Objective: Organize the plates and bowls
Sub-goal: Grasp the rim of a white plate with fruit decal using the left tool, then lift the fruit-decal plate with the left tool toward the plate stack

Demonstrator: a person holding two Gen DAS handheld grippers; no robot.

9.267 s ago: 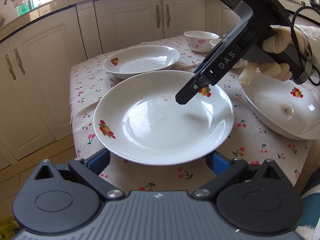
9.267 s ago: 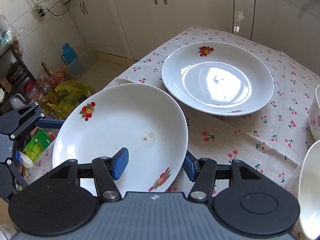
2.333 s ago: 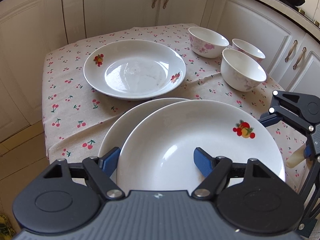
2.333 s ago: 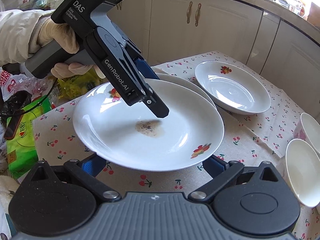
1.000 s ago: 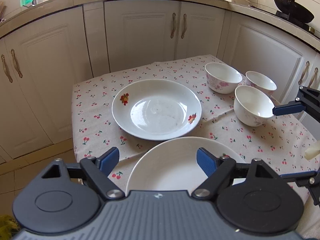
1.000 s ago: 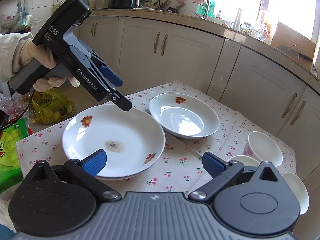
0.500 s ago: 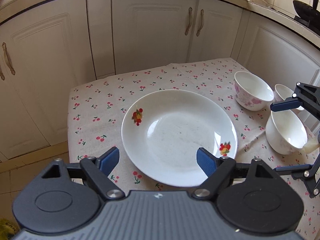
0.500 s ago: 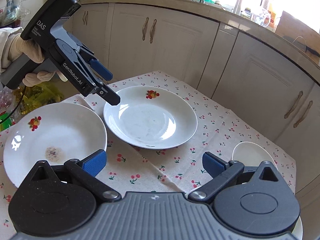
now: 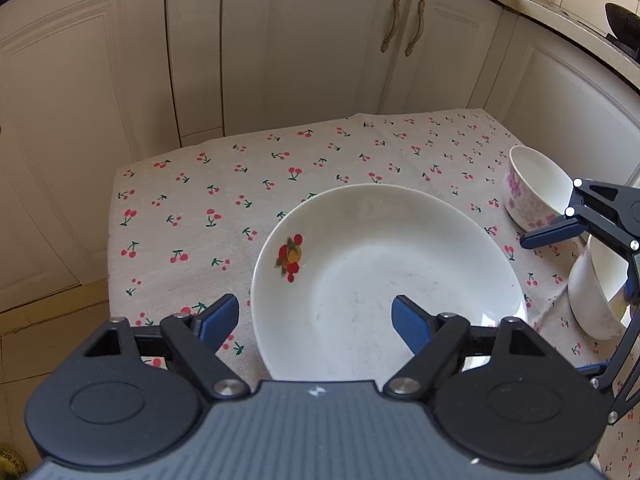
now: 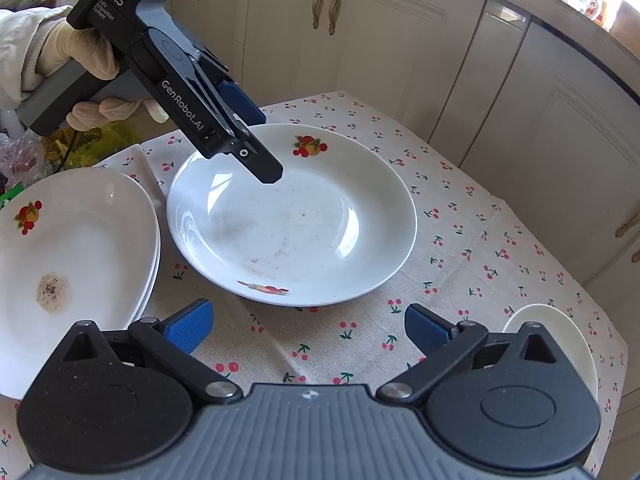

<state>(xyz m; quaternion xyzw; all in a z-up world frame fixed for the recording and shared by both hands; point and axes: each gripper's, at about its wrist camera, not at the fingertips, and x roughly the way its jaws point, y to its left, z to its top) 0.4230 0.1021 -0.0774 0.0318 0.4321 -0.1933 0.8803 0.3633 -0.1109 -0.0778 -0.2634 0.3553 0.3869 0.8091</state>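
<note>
A white plate with a fruit print (image 9: 384, 280) lies alone on the cherry-print tablecloth (image 9: 224, 216). My left gripper (image 9: 314, 318) straddles its near left rim, one pad outside and one over the bowl of the plate. Its jaws are closing and the pads are not pressing on the plate. The right wrist view shows the same plate (image 10: 292, 224) with a gloved hand (image 10: 80, 52) holding the left gripper over its far left rim. My right gripper (image 10: 308, 328) hangs open over the cloth just short of the plate's near rim, with nothing in it.
Two stacked plates (image 10: 80, 248), the top one stained brown, sit left of the lone plate. A floral bowl (image 9: 536, 192) and a white bowl (image 9: 592, 296) stand at the table's right side. Cream cabinets (image 9: 320, 60) surround the table closely.
Both grippers have come forward and down onto the lone plate, which now looms larger. The stacked plates have slid to the left edge of the right wrist view. The left jaws have narrowed slightly.
</note>
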